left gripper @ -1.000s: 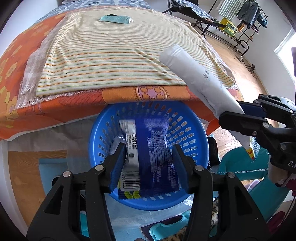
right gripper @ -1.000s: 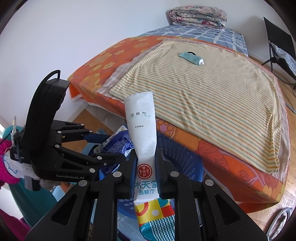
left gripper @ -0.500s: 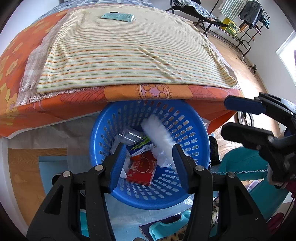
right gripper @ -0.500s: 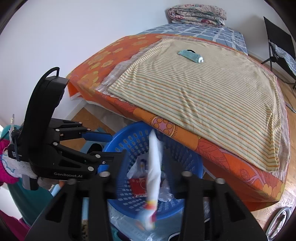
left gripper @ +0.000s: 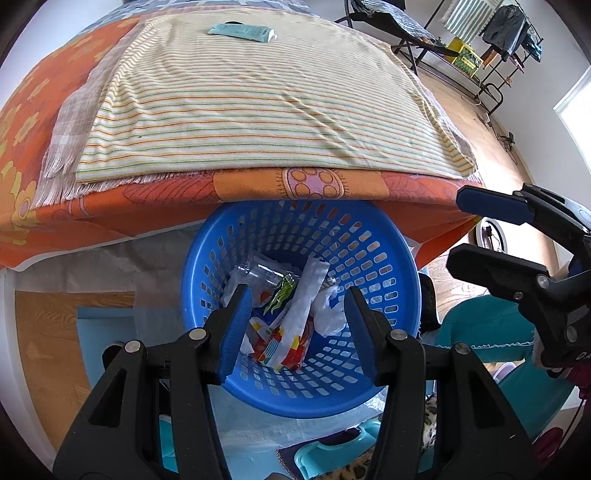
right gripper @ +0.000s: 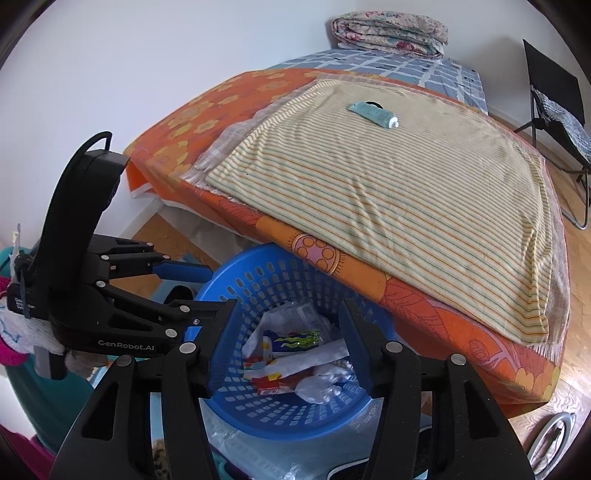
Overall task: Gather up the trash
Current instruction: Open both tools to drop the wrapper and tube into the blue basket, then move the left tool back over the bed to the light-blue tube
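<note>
1. Over the round blue perforated plastic basket (left gripper: 369,258), both grippers are held, pointing steeply down into it.
2. Left gripper (left gripper: 297,325): jaws are spread moderately, nothing is seen between the blue pads, nothing is gripped.
3. Right gripper (right gripper: 286,343): jaws have just been opening; they are spread to a similar gap, with nothing between them. Its black body and blue pad are also seen at the right edge of the left wrist view.
4. Long white wet-wipe sachet with a red-and-yellow printed end (left gripper: 301,314) is lying inside the basket, on top of the other trash, clear of both grippers.
5. Other basket contents: crumpled clear plastic wrapper (left gripper: 258,275), green-and-white printed wrapper (right gripper: 299,338), crumpled white tissue (right gripper: 321,384).
6. Basket is set on the floor, its far rim tucked under the edge of the orange floral bedspread (right gripper: 221,99).
7. Pale teal tube with a white cap (right gripper: 373,113) is lying on the yellow striped cloth (right gripper: 406,192) on the bed, well apart from the basket.
8. Folded floral quilt (right gripper: 388,33) is seen at the far end of the bed.
</note>
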`<move>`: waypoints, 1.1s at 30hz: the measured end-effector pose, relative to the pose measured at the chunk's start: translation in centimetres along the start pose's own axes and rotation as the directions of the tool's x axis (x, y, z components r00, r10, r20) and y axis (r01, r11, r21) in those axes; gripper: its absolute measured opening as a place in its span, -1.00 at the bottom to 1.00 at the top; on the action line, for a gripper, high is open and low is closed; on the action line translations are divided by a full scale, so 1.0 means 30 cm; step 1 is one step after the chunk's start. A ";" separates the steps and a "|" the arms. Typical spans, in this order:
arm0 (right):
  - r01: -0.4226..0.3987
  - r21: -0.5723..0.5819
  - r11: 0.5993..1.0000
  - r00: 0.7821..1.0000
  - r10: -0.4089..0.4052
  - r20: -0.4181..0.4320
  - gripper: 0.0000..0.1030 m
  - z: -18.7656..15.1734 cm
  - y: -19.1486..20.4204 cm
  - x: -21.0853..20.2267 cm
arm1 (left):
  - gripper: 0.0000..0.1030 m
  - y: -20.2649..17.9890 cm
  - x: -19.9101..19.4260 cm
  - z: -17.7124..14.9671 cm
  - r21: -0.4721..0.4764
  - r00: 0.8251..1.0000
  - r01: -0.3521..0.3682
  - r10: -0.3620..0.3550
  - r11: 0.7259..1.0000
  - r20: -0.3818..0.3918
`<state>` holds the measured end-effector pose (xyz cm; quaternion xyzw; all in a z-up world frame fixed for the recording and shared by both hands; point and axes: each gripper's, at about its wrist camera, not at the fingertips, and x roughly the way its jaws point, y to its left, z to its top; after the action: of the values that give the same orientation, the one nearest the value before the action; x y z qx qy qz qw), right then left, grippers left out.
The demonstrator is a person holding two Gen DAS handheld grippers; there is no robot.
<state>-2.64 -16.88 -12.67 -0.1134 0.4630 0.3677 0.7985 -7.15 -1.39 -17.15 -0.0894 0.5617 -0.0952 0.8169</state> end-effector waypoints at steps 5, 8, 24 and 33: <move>0.017 0.009 1.000 1.000 -0.017 0.022 0.22 0.012 -0.007 -0.015 | 0.06 0.011 -0.002 0.013 -0.014 1.000 0.004 -0.004 1.000 -0.001; 0.032 0.018 0.999 0.999 -0.032 0.025 0.23 0.022 -0.014 -0.018 | 0.29 0.019 -0.010 0.024 -0.026 1.000 0.009 -0.009 1.000 0.012; 0.122 0.066 0.990 0.990 -0.126 0.065 0.28 0.138 -0.093 -0.051 | 0.29 0.015 -0.085 0.167 -0.021 0.995 0.007 -0.005 1.000 0.097; 0.174 0.016 0.985 0.972 -0.174 0.156 0.29 0.247 -0.151 -0.064 | 0.29 0.067 -0.130 0.312 -0.011 0.985 -0.055 0.056 0.998 0.163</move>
<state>4.76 -17.12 -7.78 -0.1236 0.3874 0.3036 0.8616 0.34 1.91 -10.85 -0.0840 0.4954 -0.0628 0.8623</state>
